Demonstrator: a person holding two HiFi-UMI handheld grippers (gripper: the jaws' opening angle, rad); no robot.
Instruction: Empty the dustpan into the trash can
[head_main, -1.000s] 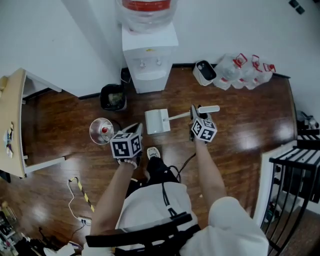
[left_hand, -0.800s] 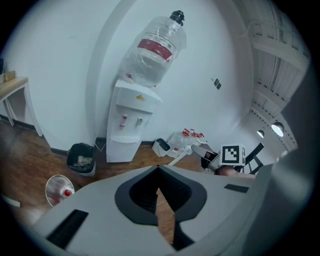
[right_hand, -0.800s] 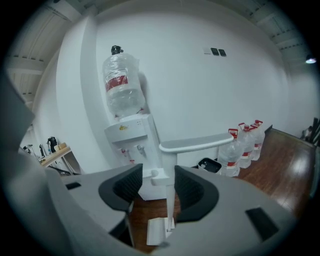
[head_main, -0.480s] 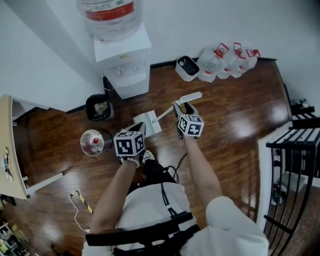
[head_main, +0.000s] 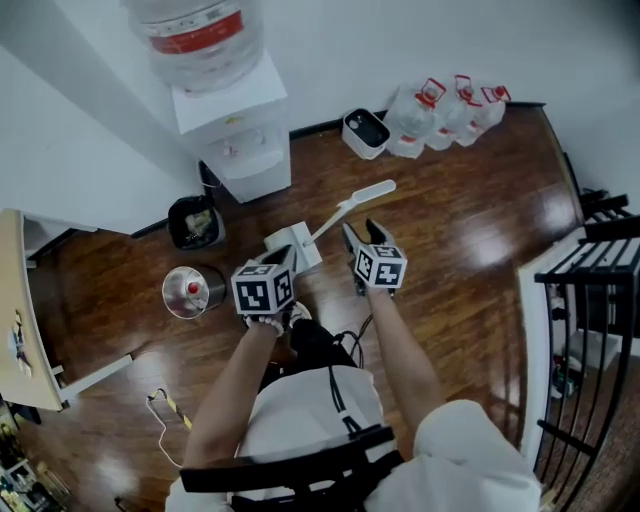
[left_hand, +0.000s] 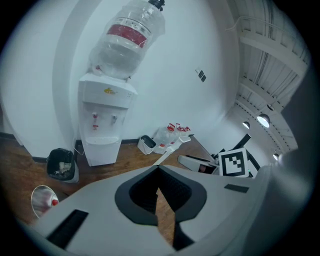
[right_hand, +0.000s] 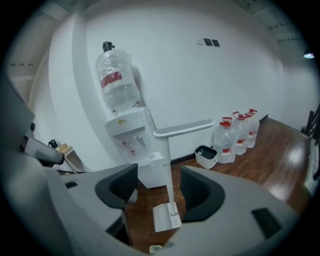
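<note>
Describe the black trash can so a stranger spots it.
Find the white water dispenser against the wall. The black trash can stands left of it in the head view. Unlike the round silver bin nearby, it is square and dark.

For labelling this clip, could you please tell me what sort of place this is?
Probably an office corner: a bottled water dispenser stands at a white wall, spare water jugs sit nearby, and a black trash bin stands on the wood floor.
</note>
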